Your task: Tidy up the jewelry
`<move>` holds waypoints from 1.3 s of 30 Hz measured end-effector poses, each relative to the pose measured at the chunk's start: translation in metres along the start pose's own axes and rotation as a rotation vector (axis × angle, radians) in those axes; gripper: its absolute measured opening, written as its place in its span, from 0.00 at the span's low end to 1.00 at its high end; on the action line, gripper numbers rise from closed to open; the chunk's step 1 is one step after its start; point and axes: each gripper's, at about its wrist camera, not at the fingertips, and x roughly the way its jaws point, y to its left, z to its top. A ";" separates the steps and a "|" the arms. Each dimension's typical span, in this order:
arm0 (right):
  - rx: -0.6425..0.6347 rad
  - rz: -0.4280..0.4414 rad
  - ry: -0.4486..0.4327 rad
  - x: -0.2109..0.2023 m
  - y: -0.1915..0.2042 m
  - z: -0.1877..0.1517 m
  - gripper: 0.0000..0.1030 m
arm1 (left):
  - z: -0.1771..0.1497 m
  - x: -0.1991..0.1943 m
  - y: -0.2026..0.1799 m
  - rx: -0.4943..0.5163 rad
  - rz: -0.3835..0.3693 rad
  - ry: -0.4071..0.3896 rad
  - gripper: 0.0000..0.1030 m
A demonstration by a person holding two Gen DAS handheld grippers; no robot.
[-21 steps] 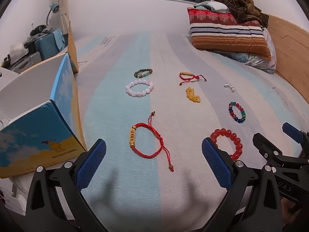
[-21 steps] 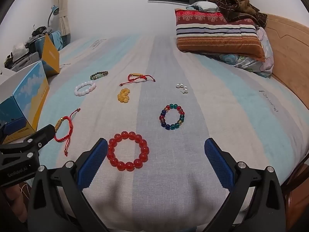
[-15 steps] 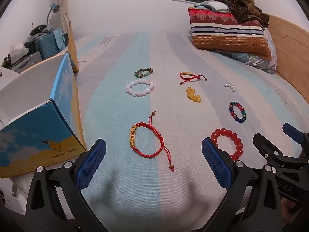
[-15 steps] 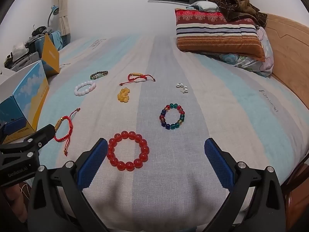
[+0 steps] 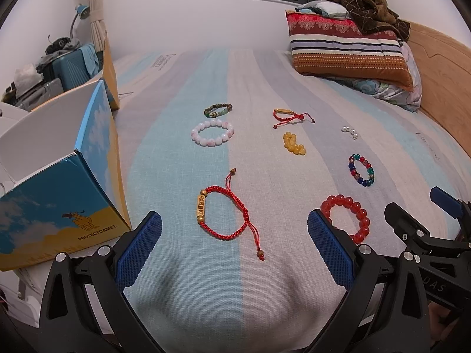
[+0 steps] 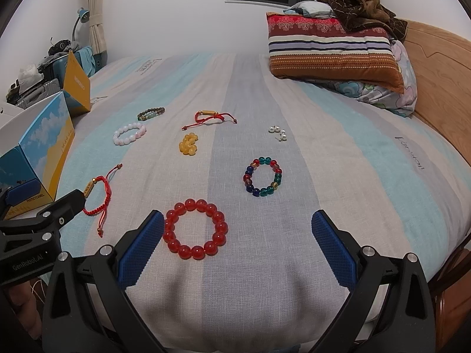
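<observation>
Left wrist and right wrist views of a striped bed (image 5: 182, 94) carrying scattered jewelry. At far left, an open blue-and-yellow box (image 5: 61, 206) printed with a camel stands on the bed's left edge. The left gripper (image 5: 235, 235) hovers low over the near edge with its jaws spread wide and nothing between its blue pads (image 5: 138, 247). Just ahead of it lies a red cord bracelet with a gold bar (image 5: 223, 211), its loose ends trailing toward the gripper. Farther back, a pink-white bead bracelet (image 5: 212, 132) lies just in front of a dark green-brown bead bracelet (image 5: 218, 110). Toward the centre, a second red cord bracelet (image 5: 290, 116) lies behind a small cluster of yellow beads (image 5: 293, 143). To the right are small pearl earrings (image 6: 278, 132), a multicoloured bead bracelet (image 6: 263, 180) nearer the viewer, and a large red bead bracelet (image 6: 195, 233) nearest. The right gripper (image 6: 235, 238) is likewise wide open and empty; the red bead bracelet lies close by its left pad (image 6: 141, 247), though contact cannot be judged. At far right, a striped pillow (image 6: 332, 50) with a brown blanket (image 6: 359, 3) on top rests against a wooden headboard (image 6: 435, 67).
</observation>
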 end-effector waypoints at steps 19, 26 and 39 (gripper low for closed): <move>-0.002 0.000 -0.003 0.002 0.000 -0.002 0.93 | -0.002 0.001 0.000 0.003 0.001 0.002 0.94; -0.002 0.000 -0.003 0.002 0.000 -0.002 0.93 | -0.003 0.001 -0.001 0.003 0.001 0.002 0.94; 0.024 0.017 -0.006 -0.004 -0.009 0.008 0.93 | 0.008 0.001 0.000 0.000 0.023 0.004 0.94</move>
